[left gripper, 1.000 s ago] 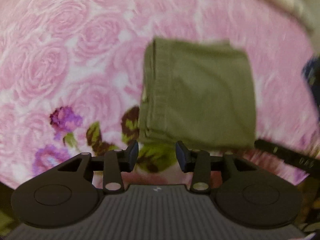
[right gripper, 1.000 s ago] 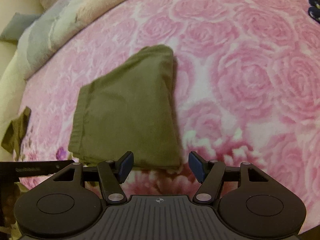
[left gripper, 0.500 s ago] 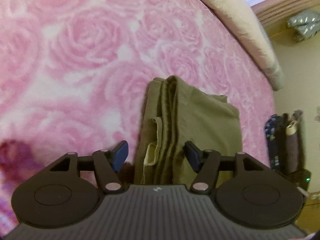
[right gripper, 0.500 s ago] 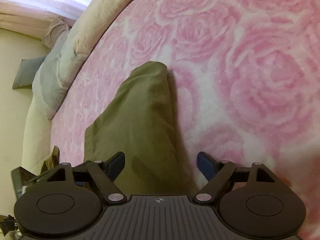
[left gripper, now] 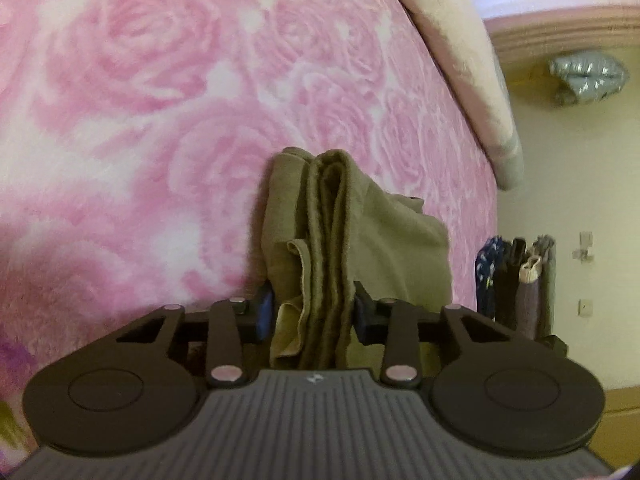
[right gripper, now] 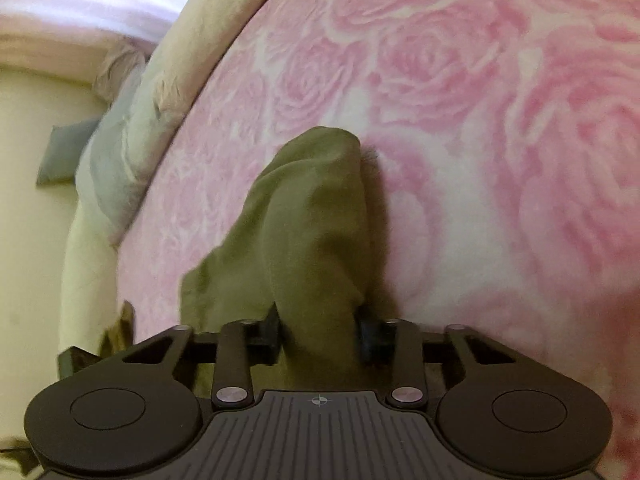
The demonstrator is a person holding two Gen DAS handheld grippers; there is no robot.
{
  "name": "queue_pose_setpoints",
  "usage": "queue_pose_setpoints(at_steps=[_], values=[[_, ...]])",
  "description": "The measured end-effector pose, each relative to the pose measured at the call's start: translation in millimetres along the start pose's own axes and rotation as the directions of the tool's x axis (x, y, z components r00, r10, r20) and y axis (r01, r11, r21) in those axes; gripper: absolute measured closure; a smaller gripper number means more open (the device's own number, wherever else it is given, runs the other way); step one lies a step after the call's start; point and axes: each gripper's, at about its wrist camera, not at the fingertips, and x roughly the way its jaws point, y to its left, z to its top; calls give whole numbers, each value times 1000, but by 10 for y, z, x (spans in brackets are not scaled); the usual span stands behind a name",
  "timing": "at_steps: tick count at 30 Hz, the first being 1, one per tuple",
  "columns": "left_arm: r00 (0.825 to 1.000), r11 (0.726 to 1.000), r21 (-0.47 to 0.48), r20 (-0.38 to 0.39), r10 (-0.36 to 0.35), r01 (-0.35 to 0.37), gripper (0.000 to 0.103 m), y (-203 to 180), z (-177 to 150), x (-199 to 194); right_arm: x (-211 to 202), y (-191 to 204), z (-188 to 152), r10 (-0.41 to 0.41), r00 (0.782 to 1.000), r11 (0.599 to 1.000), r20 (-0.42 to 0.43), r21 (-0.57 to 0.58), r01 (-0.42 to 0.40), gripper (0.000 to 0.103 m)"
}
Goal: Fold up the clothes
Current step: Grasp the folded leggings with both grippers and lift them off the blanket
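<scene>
Claws [left gripper: 314, 314] newly clamped; garment [left gripper: 360, 236] underside hidden.

An olive-green folded garment [left gripper: 372, 236] lies on a blanket [left gripper: 140, 120] patterned with big pink roses on white. Both black grippers have blue pads [left gripper: 264, 316]. Beyond, the pillow [right gripper: 116, 148] is grey-blue and the wall [left gripper: 560, 184] cream.

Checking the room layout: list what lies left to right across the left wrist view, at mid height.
Pink rose-patterned blanket → folded olive-green garment, clamped in the left gripper → dark hanging clothes → cream wall.
</scene>
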Motion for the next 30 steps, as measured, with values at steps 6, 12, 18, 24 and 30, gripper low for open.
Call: queue_pose_setpoints(at_steps=[6,12,18,24,30], values=[[998,992,119,-53,-33,39,73,-827,92,-273,-671,294,-130,-8,994,996,107,91,-1,74],[982,952,269,-154,-110,148,73,-2045,136,-267,-1897,539,-191,-35,955,989,293,150,-10,74],[941,870,398,-283,-186,292,73,-3499,169,494,-3046,426,-71,-104,858,978,503,209,-4,74],[906,792,475,-362,-221,384,73,-4911,15,1647,-4150,-209,474,-169,763,962,624,274,-12,74],[892,741,523,-388,-233,422,72,-6139,37,2731,-4998,-914,1399,-210,700,950,683,313,-20,74]])
